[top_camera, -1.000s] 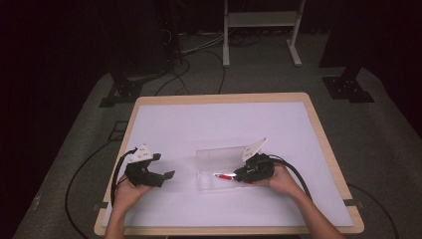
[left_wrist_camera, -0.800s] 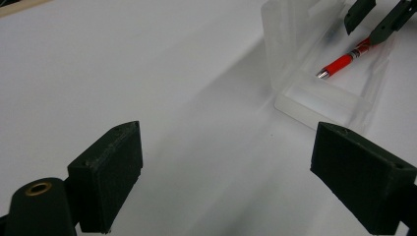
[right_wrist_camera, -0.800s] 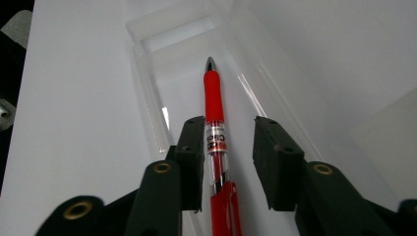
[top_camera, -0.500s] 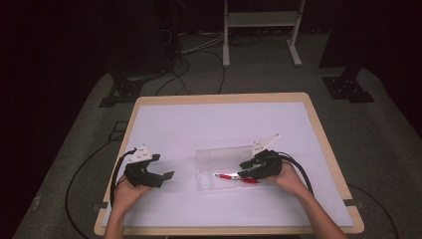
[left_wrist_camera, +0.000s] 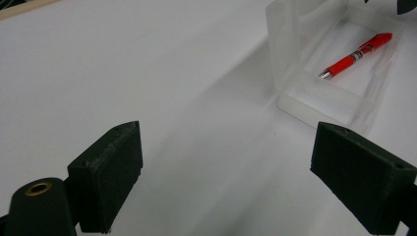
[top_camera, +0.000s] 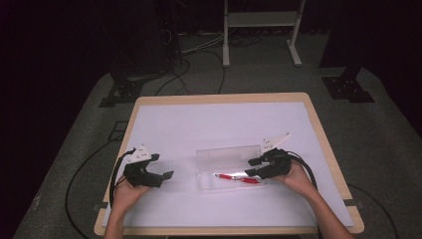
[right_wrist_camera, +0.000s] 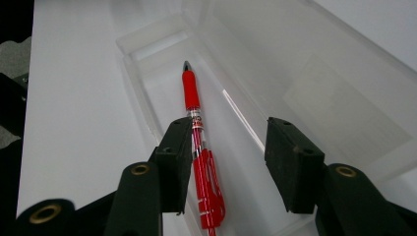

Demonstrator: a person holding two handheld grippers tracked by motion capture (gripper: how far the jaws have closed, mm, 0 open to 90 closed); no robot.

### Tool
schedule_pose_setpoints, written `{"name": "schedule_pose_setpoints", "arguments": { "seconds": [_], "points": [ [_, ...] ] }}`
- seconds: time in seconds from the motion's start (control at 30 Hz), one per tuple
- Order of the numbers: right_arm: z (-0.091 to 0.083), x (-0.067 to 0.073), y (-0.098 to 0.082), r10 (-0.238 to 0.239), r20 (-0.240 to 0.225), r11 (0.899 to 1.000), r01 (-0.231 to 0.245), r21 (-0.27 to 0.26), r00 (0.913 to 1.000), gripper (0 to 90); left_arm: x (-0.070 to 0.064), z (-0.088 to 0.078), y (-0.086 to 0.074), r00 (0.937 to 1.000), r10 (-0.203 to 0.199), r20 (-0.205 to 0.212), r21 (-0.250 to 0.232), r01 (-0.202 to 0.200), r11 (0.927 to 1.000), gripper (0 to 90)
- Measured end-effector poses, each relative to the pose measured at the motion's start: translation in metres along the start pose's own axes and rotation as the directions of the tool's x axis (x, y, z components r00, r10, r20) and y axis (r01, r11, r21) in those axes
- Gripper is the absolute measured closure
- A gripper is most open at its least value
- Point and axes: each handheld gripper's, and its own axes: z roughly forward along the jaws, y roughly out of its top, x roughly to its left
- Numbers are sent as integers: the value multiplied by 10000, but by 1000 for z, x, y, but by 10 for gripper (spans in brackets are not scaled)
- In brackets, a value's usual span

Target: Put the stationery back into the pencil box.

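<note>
Pen [right_wrist_camera: 196,147] lying in the box [top_camera: 206,157]; right gripper [right_wrist_camera: 228,152] jaws just opened, apart, nothing held. Back away straight, clear of the lid. Left gripper [left_wrist_camera: 226,172] jaws wide apart.

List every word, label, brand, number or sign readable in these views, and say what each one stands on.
None can be read.
Red pen in the clear plastic case: white print on the clip end and a patterned band on the barrel, too small and blurred to read.
Grey plate on the right gripper: dark marks, too small to read.
</note>
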Motion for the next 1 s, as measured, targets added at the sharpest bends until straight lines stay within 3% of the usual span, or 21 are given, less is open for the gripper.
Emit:
{"name": "schedule_pose_setpoints", "arguments": {
  "seconds": [0.5, 1.0],
  "points": [
    [-13, -1, -7, 133, 448, 9999, -132, -27, 9989, 466, 0, 1, -1, 10000, -5, 7, 21, 5, 10000, 115],
    [-44, -4, -37, 690, 971, 9973, -660, -336, 9929, 446, 0, 0, -1, 10000, -36, 8, -20, 36, 10000, 115]
  ]
}}
